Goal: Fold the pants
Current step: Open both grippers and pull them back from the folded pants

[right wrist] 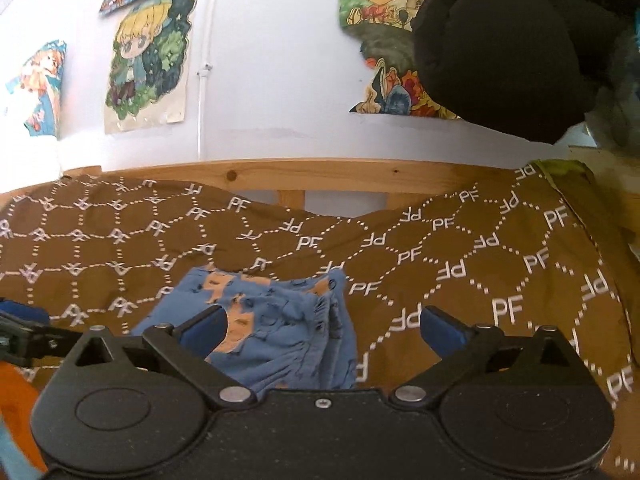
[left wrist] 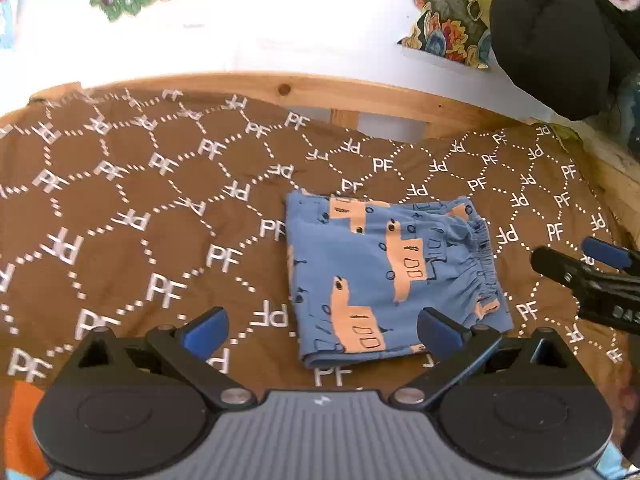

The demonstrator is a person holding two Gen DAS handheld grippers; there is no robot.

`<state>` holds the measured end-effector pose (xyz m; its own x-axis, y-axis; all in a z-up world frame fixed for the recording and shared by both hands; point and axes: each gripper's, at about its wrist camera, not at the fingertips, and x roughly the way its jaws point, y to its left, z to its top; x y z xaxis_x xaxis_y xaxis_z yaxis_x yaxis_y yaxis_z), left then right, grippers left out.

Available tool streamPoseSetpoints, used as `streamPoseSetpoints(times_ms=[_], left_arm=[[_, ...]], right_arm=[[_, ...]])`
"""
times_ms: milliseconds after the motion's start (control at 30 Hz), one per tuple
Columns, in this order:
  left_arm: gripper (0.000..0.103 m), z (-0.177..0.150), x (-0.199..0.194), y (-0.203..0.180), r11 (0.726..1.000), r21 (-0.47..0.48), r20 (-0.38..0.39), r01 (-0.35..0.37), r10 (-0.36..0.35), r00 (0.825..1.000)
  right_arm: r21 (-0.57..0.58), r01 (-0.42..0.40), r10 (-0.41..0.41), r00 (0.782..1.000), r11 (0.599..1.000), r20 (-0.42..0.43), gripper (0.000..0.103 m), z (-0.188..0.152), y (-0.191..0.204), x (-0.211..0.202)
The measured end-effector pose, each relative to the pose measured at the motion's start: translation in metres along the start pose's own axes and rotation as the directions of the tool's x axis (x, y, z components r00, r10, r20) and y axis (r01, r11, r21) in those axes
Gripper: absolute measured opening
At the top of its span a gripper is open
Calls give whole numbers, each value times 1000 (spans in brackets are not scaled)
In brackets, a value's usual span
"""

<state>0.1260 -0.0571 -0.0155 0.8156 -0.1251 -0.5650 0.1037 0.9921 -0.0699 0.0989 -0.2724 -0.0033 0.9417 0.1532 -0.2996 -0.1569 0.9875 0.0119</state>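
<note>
Blue pants with orange truck prints (left wrist: 384, 276) lie folded into a compact rectangle on the brown "PF" patterned bedspread (left wrist: 140, 208), with the elastic waistband at the right. My left gripper (left wrist: 324, 330) is open and empty, just above the near edge of the pants. My right gripper (right wrist: 324, 330) is open and empty; the pants (right wrist: 276, 320) lie between and ahead of its fingers, waistband side toward it. In the left wrist view the right gripper (left wrist: 596, 276) shows to the right of the pants.
A wooden bed rail (left wrist: 340, 94) runs along the far side against a white wall with posters (right wrist: 148, 60). A black garment (right wrist: 508, 44) hangs at upper right. An orange cloth (left wrist: 24, 428) lies at the near left.
</note>
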Motion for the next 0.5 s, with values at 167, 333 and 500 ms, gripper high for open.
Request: streamPoseSetpoints(times_ms=[167,333,500], left_arm=[[103,-13,-19,-5,999,52,40,-14,12,999],[103,-29,-28,-10,994,111,33,-8,4,999],[103,-42,-35,-16,986,168,25,20,-25,999]], right_arm=[[40,18,-17,999,999,-33,102,-15,9,-30],[36,62,-60,997,997,-51,102,-26,18,-55],[-1,91,-91,995,996,-36,102,-36,27,-73]])
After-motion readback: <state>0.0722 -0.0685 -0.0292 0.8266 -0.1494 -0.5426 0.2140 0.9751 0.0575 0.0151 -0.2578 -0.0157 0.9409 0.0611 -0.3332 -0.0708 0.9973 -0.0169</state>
